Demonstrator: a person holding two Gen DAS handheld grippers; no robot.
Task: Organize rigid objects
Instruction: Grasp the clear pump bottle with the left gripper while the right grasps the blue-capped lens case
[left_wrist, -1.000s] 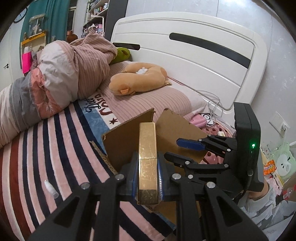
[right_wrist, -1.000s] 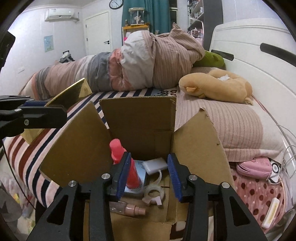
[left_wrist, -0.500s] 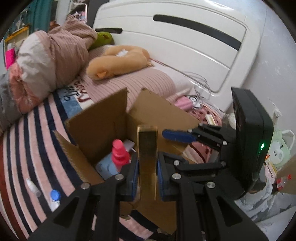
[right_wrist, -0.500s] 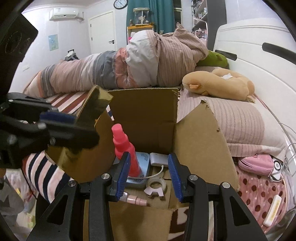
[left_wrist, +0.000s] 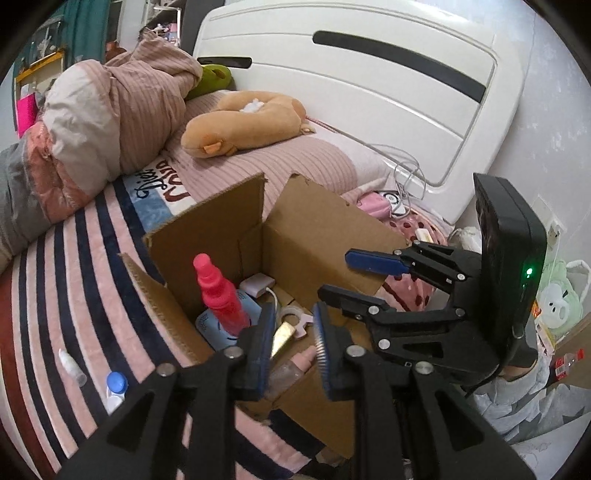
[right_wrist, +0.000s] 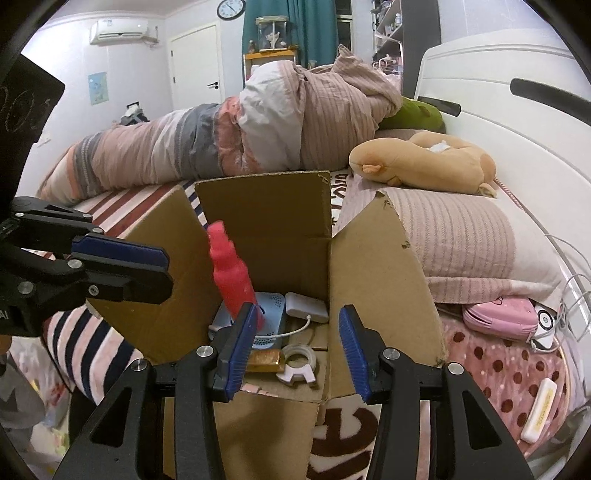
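Note:
An open cardboard box stands on the bed. Inside lie a gold bar, a pink spray bottle, a blue device, a white adapter, a white tape ring and a small clear bottle. My left gripper is open and empty above the box's near edge, over the gold bar. My right gripper is open and empty at the box's opposite side; it also shows in the left wrist view.
A blue-capped bottle and a small white tube lie on the striped blanket left of the box. A tan plush, a rolled quilt, a pink case and a white headboard surround it.
My left gripper moved over the box, opened and let go of the gold bar, which now lies in the box. The right gripper stayed open in place.

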